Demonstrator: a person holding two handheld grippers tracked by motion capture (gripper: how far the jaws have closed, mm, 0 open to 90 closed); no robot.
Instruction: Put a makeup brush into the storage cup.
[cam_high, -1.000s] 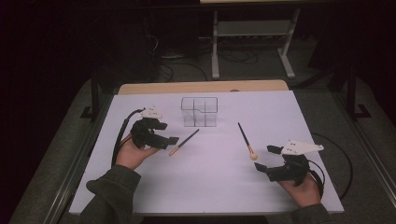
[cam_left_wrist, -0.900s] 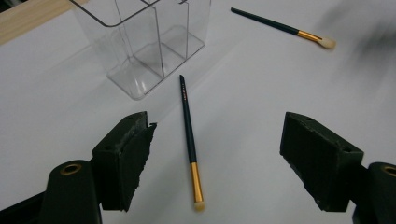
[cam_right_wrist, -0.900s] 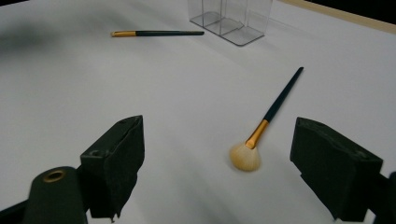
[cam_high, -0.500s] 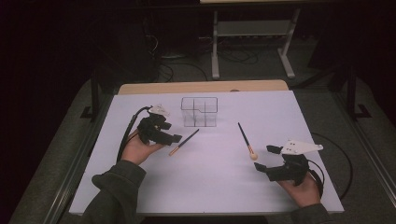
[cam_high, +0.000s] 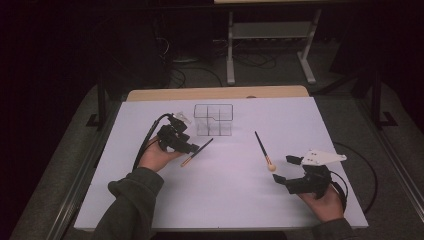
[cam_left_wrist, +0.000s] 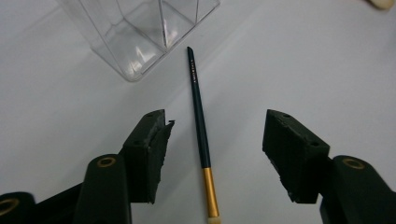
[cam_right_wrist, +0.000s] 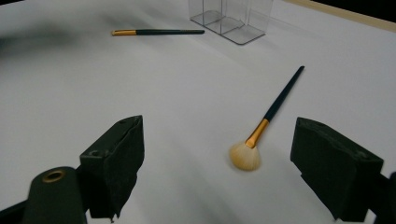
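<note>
A thin brush (cam_left_wrist: 201, 135) with a dark green handle and gold ferrule lies flat on the white table, its tip pointing at a clear compartmented box (cam_left_wrist: 140, 32). My left gripper (cam_left_wrist: 217, 128) hovers low over it. The jaws have just been closing and stand one on each side of the handle without touching it. In the high view this gripper (cam_high: 192, 148) sits left of centre, over the thin brush (cam_high: 196, 152). A fan brush (cam_right_wrist: 268, 121) lies ahead of my open right gripper (cam_right_wrist: 217, 128), which rests at the front right (cam_high: 283, 169) and holds nothing.
The clear box (cam_high: 213, 120) stands at the back middle of the white table top (cam_high: 230, 200). A wooden edge (cam_high: 215, 93) runs behind it, and a metal rack (cam_high: 270, 35) stands on the dark floor beyond. Cables trail from both grippers.
My left hand has moved right and lower, onto the thin brush, and its jaws stand narrower around the handle. The right hand and both brushes have stayed put.
</note>
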